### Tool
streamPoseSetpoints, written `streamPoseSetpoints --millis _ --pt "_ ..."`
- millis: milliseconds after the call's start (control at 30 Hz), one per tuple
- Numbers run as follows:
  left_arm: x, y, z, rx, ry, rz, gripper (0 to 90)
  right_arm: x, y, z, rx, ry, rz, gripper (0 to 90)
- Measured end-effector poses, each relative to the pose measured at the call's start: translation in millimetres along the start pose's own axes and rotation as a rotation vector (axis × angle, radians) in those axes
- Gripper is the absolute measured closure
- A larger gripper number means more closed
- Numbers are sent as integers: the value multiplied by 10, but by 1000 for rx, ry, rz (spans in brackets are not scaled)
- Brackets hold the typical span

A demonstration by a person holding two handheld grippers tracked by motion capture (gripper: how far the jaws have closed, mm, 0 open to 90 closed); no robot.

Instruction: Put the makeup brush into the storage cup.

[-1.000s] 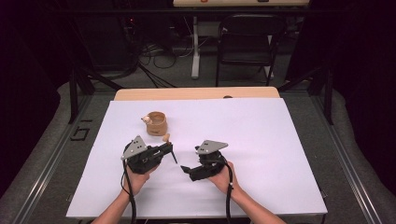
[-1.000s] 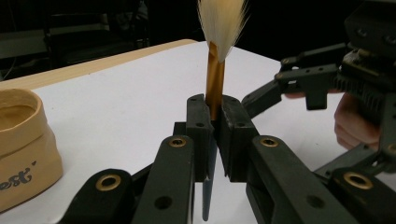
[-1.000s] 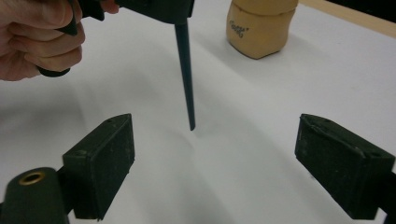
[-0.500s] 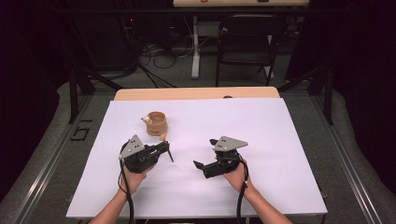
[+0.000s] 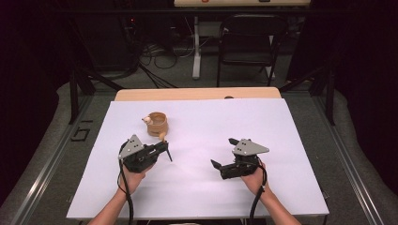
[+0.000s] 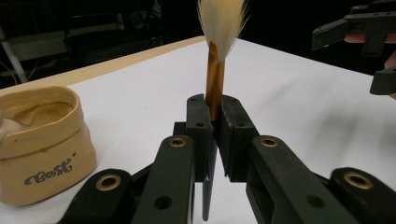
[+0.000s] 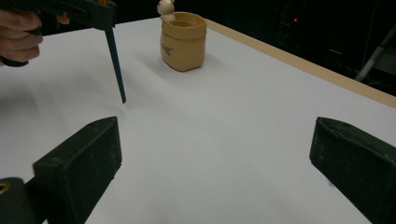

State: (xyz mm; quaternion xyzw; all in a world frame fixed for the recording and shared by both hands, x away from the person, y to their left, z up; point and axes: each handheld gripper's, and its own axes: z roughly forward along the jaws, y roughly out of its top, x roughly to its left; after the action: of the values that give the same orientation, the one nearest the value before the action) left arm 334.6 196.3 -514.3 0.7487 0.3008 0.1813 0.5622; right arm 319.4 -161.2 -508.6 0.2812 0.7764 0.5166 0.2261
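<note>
My left gripper [image 6: 209, 109] pinches a brush [image 6: 215, 74]: gold ferrule, pale bristles up, dark handle pointing down, beside the tan pot [image 5: 157, 124]. My right gripper [image 5: 224, 152] has just spread wide, holding nothing.

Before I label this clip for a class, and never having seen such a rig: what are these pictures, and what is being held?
A person sits at a table covered by a white sheet, holding a black hand-worked gripper in each hand. The high view looks down from above; the other two come from cameras riding on each gripper. The left gripper is shut on a make-up brush with a gold ferrule and pale bristles, its dark handle pointing down. The right gripper has just been opening, with nothing between its fingers. A tan sack-shaped ceramic pot stands nearby.
</note>
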Motion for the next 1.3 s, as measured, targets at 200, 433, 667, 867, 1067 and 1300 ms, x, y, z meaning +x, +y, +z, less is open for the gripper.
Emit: streamPoseSetpoints --millis 200,433,667,867,1067,1300 --pt "25 -18 -11 9 12 2 834 -103 -106 -139 8 -21 15 0" --pt "46 -21 -31 11 23 9 834 -183 -215 -273 16 -44 15 0" --pt "69 -25 -30 32 35 24 834 -242 -332 -433 21 -94 30 0" --pt "100 17 -51 29 68 29 834 -268 -457 -546 42 -107 34 0" --pt "123 84 -68 20 82 36 834 -285 -481 -513 58 -116 44 0" --pt "143 152 -53 19 79 43 834 -304 -509 -433 80 -90 45 0"
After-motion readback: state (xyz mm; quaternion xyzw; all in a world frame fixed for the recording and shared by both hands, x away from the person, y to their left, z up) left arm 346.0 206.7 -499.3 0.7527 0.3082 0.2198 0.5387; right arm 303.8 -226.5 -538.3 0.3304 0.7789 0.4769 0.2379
